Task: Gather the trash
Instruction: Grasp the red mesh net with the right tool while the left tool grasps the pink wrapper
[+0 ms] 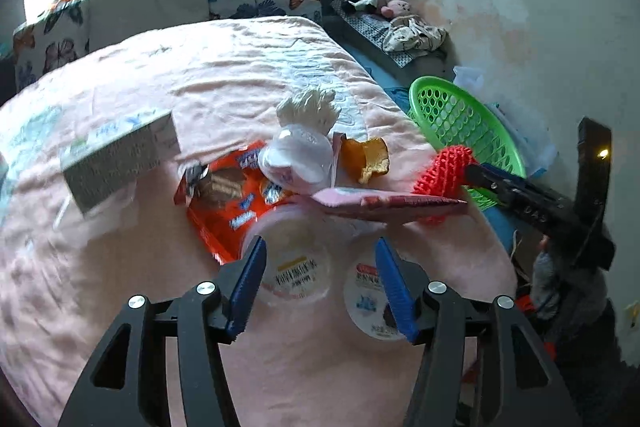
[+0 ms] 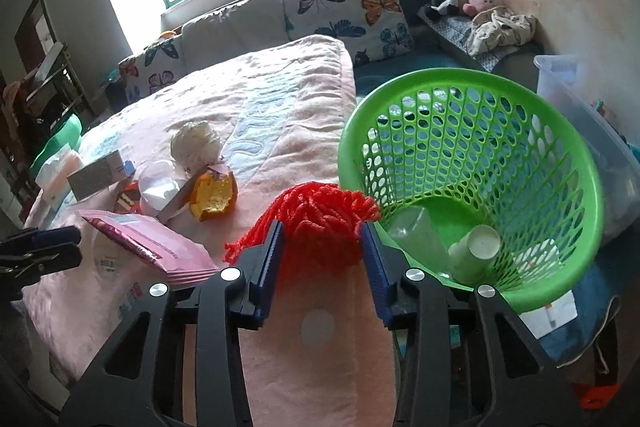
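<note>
Trash lies in a loose heap on the pink blanket of the bed (image 1: pixel 160 99), close to the bed's right edge. The right hand-held gripper (image 2: pixel 323 247) is clenched on a red foam net (image 2: pixel 316 223), its blue pads pressing the bunched mesh from both sides, just beside the rim of the green basket (image 2: pixel 552 155) that stands off the right edge of the bed. Inside the basket lie a clear plastic cup (image 2: pixel 416 235) and a white paper cup (image 2: pixel 478 251), both on their sides. The left hand-held gripper (image 1: pixel 320 281) is released, jaws standing apart with nothing pressed between the pads; a clear lidded tub (image 1: pixel 296 259) sits on the blanket between them, touching neither as far as one can tell, and a round printed lid (image 1: pixel 368 303) lies just by the right-hand pad. Beyond these, a pink flat pouch (image 1: pixel 384 203) rests on top of the tub, with an orange snack wrapper (image 1: pixel 224 199) beneath, a clear dome cup (image 1: pixel 296 159), a white foam net (image 1: pixel 308 107) and an orange-brown scrap (image 1: pixel 368 157) (what it is cannot be told). A grey box (image 1: pixel 116 159) lies further toward the bed's left side. Butterfly pillows (image 2: pixel 360 7) line the head of the bed under the window.
</note>
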Action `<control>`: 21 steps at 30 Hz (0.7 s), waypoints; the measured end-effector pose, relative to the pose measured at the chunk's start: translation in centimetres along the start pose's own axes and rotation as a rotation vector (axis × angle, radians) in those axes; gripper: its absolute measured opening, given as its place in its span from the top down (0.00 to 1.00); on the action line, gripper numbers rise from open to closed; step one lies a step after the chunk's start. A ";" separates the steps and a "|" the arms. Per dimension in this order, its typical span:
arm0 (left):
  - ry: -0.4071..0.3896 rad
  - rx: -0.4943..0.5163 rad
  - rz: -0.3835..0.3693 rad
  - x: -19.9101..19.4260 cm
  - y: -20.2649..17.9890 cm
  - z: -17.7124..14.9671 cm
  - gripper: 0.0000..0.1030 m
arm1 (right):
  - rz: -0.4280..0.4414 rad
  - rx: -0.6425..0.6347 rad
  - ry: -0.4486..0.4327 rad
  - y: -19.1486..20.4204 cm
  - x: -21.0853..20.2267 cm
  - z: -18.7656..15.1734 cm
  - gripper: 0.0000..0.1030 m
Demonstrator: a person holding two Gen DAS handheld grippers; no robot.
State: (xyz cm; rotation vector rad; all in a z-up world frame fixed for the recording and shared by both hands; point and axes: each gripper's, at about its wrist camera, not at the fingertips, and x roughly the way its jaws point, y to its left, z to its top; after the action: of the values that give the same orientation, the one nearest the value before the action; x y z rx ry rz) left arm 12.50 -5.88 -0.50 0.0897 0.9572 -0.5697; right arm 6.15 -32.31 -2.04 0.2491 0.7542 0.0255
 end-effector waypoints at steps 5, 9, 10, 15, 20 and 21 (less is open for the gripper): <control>-0.019 0.154 0.035 0.9 -1.6 1.0 0.38 | -0.002 0.008 -0.012 -0.3 -0.9 0.1 0.64; -0.014 0.255 0.022 1.5 -2.6 1.6 0.38 | -0.002 0.018 -0.024 -0.7 -1.7 0.2 0.64; -0.012 0.275 0.015 1.7 -2.9 1.8 0.38 | -0.001 0.020 -0.024 -0.7 -1.7 0.2 0.64; 0.001 0.425 -0.040 2.6 -5.1 2.0 0.39 | -0.008 0.022 -0.018 -0.9 -1.8 0.2 0.64; 0.024 0.498 -0.070 3.6 -6.3 2.1 0.49 | -0.011 0.022 -0.021 -0.9 -2.0 0.1 0.64; 0.030 0.509 -0.073 3.8 -6.4 2.1 0.54 | -0.012 0.022 -0.023 -0.9 -2.0 0.2 0.64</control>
State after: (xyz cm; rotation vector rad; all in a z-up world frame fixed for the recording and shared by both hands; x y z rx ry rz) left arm 12.53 -13.59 -1.20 0.5206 0.8282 -0.8727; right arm 4.70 -33.46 -0.77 0.2653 0.7331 0.0026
